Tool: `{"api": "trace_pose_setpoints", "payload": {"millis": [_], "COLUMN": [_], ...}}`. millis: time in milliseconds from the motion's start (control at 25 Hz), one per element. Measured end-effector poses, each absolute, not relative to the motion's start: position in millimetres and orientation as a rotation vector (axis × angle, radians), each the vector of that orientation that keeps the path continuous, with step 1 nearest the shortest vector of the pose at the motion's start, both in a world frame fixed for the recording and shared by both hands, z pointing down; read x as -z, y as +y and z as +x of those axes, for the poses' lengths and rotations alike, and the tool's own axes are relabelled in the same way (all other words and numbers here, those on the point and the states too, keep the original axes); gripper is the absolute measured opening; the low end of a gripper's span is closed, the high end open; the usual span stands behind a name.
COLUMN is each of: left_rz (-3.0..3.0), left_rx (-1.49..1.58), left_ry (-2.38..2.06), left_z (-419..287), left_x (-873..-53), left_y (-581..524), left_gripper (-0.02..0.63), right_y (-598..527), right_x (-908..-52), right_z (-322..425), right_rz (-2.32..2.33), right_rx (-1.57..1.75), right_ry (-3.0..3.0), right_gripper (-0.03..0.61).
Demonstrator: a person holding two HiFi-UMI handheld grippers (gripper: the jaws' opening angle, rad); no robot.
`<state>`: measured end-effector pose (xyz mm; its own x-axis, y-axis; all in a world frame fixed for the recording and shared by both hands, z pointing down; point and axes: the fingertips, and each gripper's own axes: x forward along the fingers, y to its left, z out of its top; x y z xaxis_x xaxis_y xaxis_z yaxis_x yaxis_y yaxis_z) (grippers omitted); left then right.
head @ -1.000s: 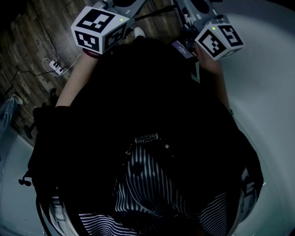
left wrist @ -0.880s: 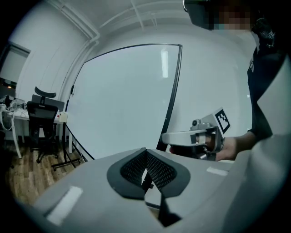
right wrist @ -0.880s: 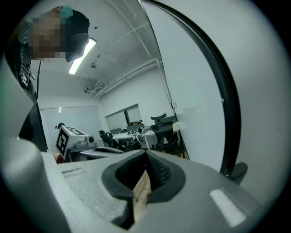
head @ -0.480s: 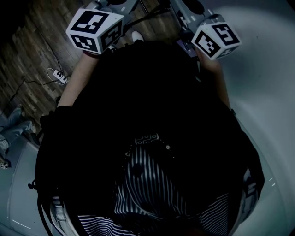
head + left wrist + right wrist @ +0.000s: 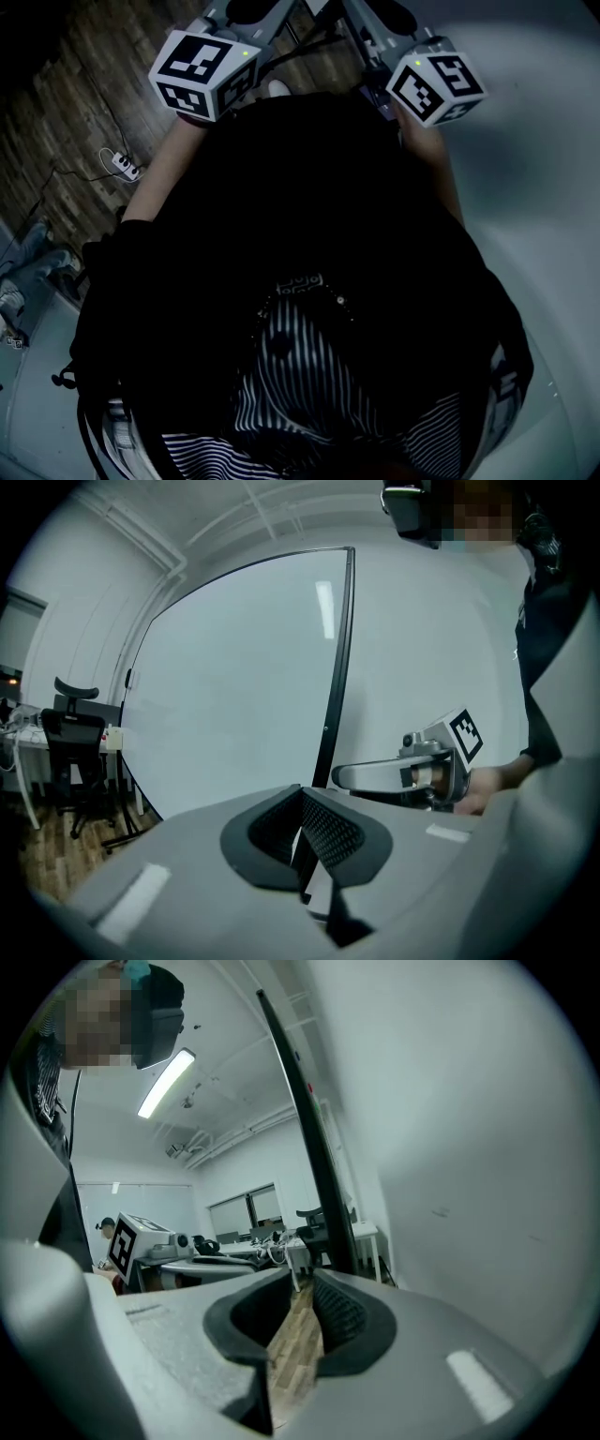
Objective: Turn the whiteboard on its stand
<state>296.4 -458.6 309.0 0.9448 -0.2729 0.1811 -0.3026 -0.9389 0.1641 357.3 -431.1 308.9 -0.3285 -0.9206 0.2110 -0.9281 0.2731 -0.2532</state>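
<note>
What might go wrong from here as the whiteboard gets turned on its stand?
The right gripper has just been opening, with only floor showing between its jaws, so the left gripper alone seems to pinch the whiteboard and may slip. The swinging board could also hit the office chair.

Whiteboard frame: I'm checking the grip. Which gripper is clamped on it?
The left gripper: it pinches the black frame. The right gripper: jaws have just been opening, only floor visible between them.

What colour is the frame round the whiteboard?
Black; the whiteboard frame shows best in the left gripper view.
</note>
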Motion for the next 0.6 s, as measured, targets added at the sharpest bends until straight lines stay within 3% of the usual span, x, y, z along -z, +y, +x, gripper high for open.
{"api": "trace_pose_setpoints", "payload": {"millis": [320,480,600], "left_rz": [2.929,2.906,2.921], "left_rx": [-0.208,-0.222,-0.222], "left_ry": [-0.562,-0.584,-0.566], "left_z": [286.7,287.9,288.8], "left_x": [-313.5,-309.3,-298.2], "left_y": [-470.2,-471.1,-468.8], "left_gripper": [0.003,0.003,0.003], "right_y": [-421.3,-426.4,-439.3], "right_x": [-310.9,-306.3,-294.9], "right_z": [383.6,395.3,386.2], "right_rz": [1.882,1.892,1.857], "right_rx": [-0.465,-0.431,-0.426], "right_ry": [-2.490,-2.434,-2.453], "right_gripper": [0.119,0.205,0.224]}}
